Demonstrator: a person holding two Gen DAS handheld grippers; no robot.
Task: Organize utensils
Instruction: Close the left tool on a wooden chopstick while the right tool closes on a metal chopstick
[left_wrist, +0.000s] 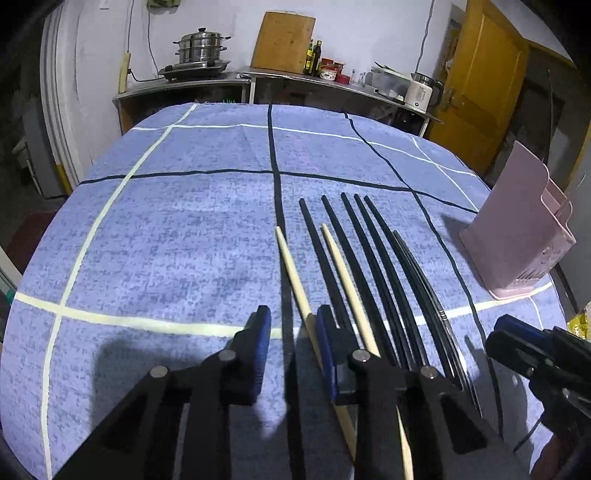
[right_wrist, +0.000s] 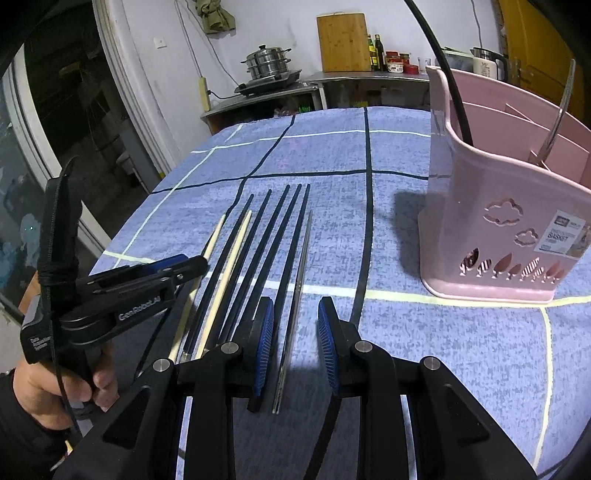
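Left wrist view: the left gripper (left_wrist: 291, 325) hovers low over a bench covered by a blue checked cloth (left_wrist: 166, 229). Its jaws stand a narrow gap apart with nothing pressed between the blue pads; a pale wooden chopstick (left_wrist: 293, 275) runs just beside the inner face of the right-hand pad, and whether they touch cannot be told. A 2nd pale chopstick (left_wrist: 341, 266) lies among 5 black chopsticks (left_wrist: 369, 258), all roughly parallel on the cloth, with a thin metal pair (left_wrist: 421, 280) at their right. A pink utensil basket (left_wrist: 517, 236) stands upright near the right edge. The right gripper (left_wrist: 517, 332) shows at the lower right. No writing can be read in this view.

Right wrist view: the right gripper (right_wrist: 295, 332) hangs above the same bench, its jaws apart and gripping nothing; the metal chopsticks (right_wrist: 299, 288) lie on the cloth (right_wrist: 443, 350) in the gap between the pads, apart from both. The black chopsticks (right_wrist: 266, 251) and the 2 pale ones (right_wrist: 229, 266) lie to the left. The left gripper (right_wrist: 184, 267), held by a hand (right_wrist: 55, 387), carries the white lettering "GenRobot.AI" on its body. The pink basket (right_wrist: 480, 206) stands well to the right, with cloud and leaf cut-outs and a sticker (right_wrist: 561, 236) on which "BASKET" can be read; the rest is too small.
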